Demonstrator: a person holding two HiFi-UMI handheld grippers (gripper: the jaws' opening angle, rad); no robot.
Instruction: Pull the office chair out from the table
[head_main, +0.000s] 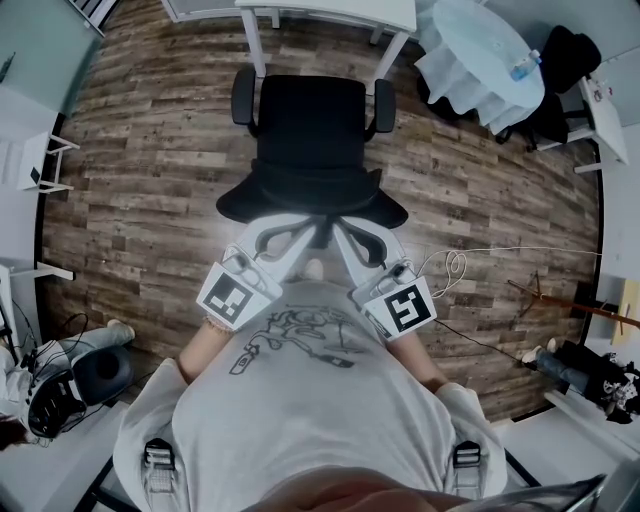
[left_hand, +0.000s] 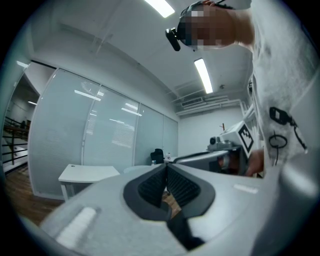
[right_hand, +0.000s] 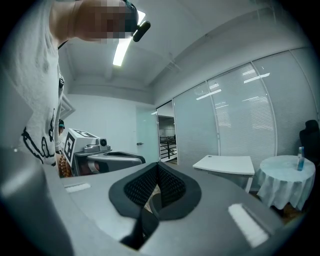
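In the head view, the black office chair (head_main: 310, 130) is seen straight beyond the fingertips of both grippers. Its backrest is turned toward the person and its whole seat shows on the near side of the white table (head_main: 330, 12). The left gripper (head_main: 290, 236) and the right gripper (head_main: 352, 243) are held side by side over the wood floor (head_main: 150, 150), angled toward each other. Their tips lie at the near rim of the backrest, where contact cannot be made out. A round table (head_main: 480, 55) draped in white cloth, with a bottle (head_main: 523, 66) on it, is seen far off beyond the right fingers. In the left gripper view, the left gripper (left_hand: 166, 172) is shown with its ribbed pads (left_hand: 150, 187) pressed together at the tips and nothing clamped, only a sliver of floor visible lower down. The chair, plain from above, is not seen here. What is seen is the white table (left_hand: 89, 173) to the left of the fingers before a glass wall (left_hand: 100, 135), and the right gripper (left_hand: 232, 150) close at their right. In the right gripper view, the right gripper (right_hand: 158, 172) is likewise shown closed on nothing, pads (right_hand: 140, 187) meeting. Again the chair is not seen. The left gripper (right_hand: 102, 155) is seen near at the left of the fingers, and an open doorway (right_hand: 167, 140) is seen above them. To their right stands the white table (right_hand: 226, 164), and further right the round table (right_hand: 287, 180) with its bottle (right_hand: 300, 159).
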